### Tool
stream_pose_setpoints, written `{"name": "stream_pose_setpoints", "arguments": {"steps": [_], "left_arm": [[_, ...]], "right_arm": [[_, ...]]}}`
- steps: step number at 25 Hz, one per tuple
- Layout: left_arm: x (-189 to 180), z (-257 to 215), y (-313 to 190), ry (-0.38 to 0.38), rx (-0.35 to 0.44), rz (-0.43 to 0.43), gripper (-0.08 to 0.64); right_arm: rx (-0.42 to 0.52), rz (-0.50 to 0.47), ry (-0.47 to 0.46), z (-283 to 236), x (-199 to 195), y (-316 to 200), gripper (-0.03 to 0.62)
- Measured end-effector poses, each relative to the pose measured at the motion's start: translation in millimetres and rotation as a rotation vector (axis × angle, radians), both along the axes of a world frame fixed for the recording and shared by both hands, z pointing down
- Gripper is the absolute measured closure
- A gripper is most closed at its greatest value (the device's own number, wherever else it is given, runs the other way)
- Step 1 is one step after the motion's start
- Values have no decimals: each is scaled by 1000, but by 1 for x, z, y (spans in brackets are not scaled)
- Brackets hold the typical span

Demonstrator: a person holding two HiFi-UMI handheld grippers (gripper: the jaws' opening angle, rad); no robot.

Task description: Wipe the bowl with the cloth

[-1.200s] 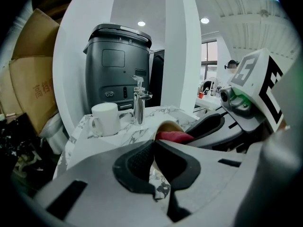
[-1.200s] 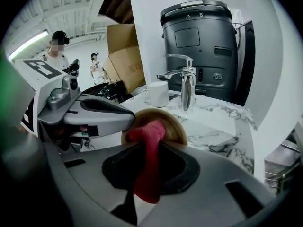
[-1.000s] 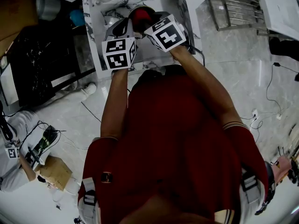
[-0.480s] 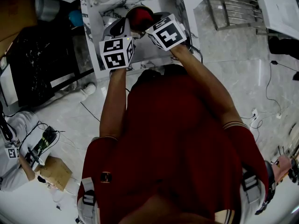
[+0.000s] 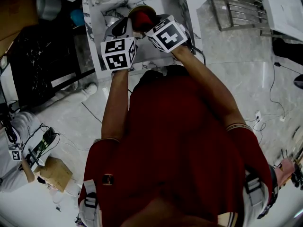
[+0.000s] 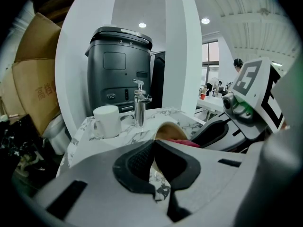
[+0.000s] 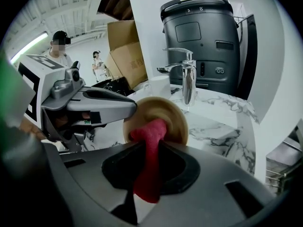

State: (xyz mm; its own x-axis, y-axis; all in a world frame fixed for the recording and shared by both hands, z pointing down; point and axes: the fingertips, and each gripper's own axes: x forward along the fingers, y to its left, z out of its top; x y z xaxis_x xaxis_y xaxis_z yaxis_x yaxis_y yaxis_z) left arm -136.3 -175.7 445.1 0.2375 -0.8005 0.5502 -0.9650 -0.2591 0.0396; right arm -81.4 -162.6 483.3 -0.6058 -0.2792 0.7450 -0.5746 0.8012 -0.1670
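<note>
Marble-patterned counter (image 7: 222,122) lies beneath the work, with a dark machine (image 6: 118,70), a chrome faucet (image 7: 188,77) and a white mug (image 6: 108,121) standing at its back. The tan bowl (image 7: 175,117) is held up above that surface, tipped so its inside faces the right gripper (image 7: 150,148). If it slipped free it would probably fall onto hard stone, close to the mug and the faucet.

The left gripper (image 6: 154,148) is clenched on the bowl's thin rim, and that one pinch is all that carries the bowl. A hard push from the other side could lever the bowl round in the pads or pull it out of them.

The right gripper grasps the red cloth (image 7: 147,164), with a bunched end pressed into the bowl's hollow and a tail hanging down between the jaws. Only a small wad touches the surface, so parts of the inside may be missed unless the wad is swept all the way round. The cloth could also drag out of the pads if it catches on the rim, and the hard jaw tips sit close enough to knock the bowl.
</note>
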Motion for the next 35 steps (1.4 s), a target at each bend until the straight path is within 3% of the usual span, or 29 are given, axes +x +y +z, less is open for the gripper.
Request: {"name": "stream_pose_setpoints", "arguments": {"steps": [14, 22, 35], "left_arm": [[1, 0, 0, 10, 3, -7, 548], [-4, 4, 1, 49, -18, -43, 548], [-24, -5, 4, 149, -11, -128, 548]], "right_arm": [[61, 33, -47, -12, 9, -13, 520], [87, 6, -71, -25, 17, -10, 520], [213, -27, -235, -79, 27, -4, 520]]}}
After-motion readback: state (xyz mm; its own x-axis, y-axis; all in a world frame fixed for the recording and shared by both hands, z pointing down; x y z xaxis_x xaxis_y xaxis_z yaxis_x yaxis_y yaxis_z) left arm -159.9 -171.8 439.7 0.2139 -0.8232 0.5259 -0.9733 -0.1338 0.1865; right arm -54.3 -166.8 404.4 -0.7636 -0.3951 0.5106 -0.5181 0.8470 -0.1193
